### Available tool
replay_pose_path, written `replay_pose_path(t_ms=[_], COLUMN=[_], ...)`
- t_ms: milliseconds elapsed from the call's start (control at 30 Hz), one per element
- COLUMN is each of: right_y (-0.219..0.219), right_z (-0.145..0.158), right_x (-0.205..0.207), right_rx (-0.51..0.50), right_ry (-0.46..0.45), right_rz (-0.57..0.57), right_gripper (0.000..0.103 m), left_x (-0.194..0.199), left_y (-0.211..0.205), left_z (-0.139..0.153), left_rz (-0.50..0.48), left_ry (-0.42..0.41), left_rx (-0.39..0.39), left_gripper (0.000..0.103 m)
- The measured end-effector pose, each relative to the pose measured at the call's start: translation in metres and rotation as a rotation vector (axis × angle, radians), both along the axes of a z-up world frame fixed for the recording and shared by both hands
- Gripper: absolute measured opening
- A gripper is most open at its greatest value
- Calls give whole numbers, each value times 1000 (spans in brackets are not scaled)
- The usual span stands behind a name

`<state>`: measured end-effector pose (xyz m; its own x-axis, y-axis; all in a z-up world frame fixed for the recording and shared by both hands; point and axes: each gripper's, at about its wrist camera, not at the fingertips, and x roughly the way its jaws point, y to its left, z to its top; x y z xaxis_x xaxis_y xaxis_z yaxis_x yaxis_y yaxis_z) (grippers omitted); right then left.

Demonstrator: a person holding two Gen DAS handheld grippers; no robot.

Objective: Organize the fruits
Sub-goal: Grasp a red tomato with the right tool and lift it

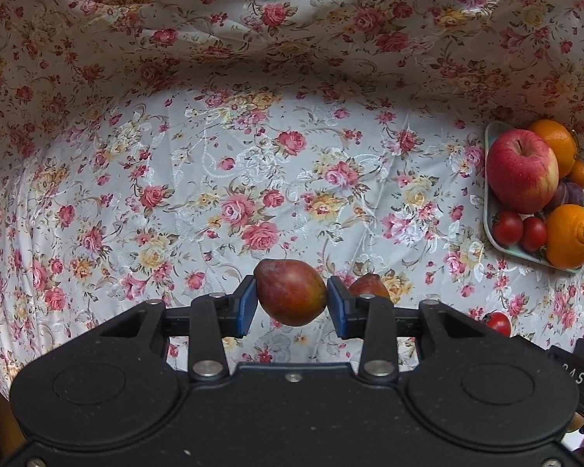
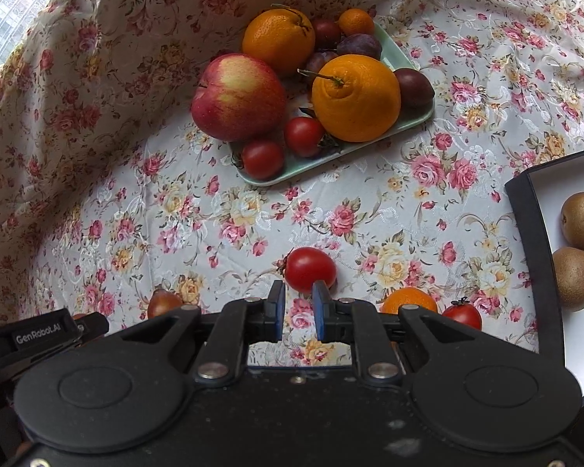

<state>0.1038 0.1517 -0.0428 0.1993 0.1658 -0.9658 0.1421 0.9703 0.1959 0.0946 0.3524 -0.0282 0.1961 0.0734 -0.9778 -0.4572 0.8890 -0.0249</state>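
Pinching a reddish-brown pear-shaped fruit (image 1: 291, 292) between its blue pads, our left gripper (image 1: 290, 303) is holding that fruit clear above the cloth. A second, similar reddish-brown fruit (image 1: 368, 286) is lying on the cloth just behind the gripper's right finger, and a small red tomato (image 1: 498, 323) is resting farther right.

Our right gripper (image 2: 298, 303) is keeping its blue pads nearly pressed together, with nothing between them; a loose oval red cherry tomato (image 2: 309, 268) is lying on the cloth just beyond the tips. A small orange mandarin (image 2: 408, 299) and another stemmed red tomato (image 2: 462, 313) are sitting to its right.

Farther out, we are seeing a pale green rectangular tray (image 2: 303, 171) carrying a large red-and-yellow apple (image 2: 237, 97), two big oranges (image 2: 356, 97), dark plums (image 2: 358, 46) and two red tomatoes (image 2: 303, 136). At the right edge, a dark-rimmed white box (image 2: 525, 210) is holding two brown fuzzy kiwis (image 2: 576, 278).

Everything is resting on a glossy white floral tablecloth (image 1: 214, 179) with pink roses, which is rising in folds behind the tray. At the upper left corner of the right wrist view, a window (image 2: 7, 11) is showing a tall building outside.
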Motion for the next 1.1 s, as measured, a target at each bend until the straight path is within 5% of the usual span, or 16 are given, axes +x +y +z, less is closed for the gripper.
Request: replay_pose_path(t_ms=[467, 700, 1100], right_y=[13, 22, 34], right_z=[-23, -24, -37], right_x=[13, 15, 18], right_rx=[-63, -129, -257], right_ry=[9, -28, -35], right_rz=[-67, -63, -57], right_gripper=[18, 33, 39], left_x=[-8, -11, -14], left_y=[16, 23, 27], left_z=[0, -1, 0], left_rz=[3, 14, 18], left_ry=[-5, -9, -10], left_rx=[-16, -25, -34], left_gripper=[47, 47, 47])
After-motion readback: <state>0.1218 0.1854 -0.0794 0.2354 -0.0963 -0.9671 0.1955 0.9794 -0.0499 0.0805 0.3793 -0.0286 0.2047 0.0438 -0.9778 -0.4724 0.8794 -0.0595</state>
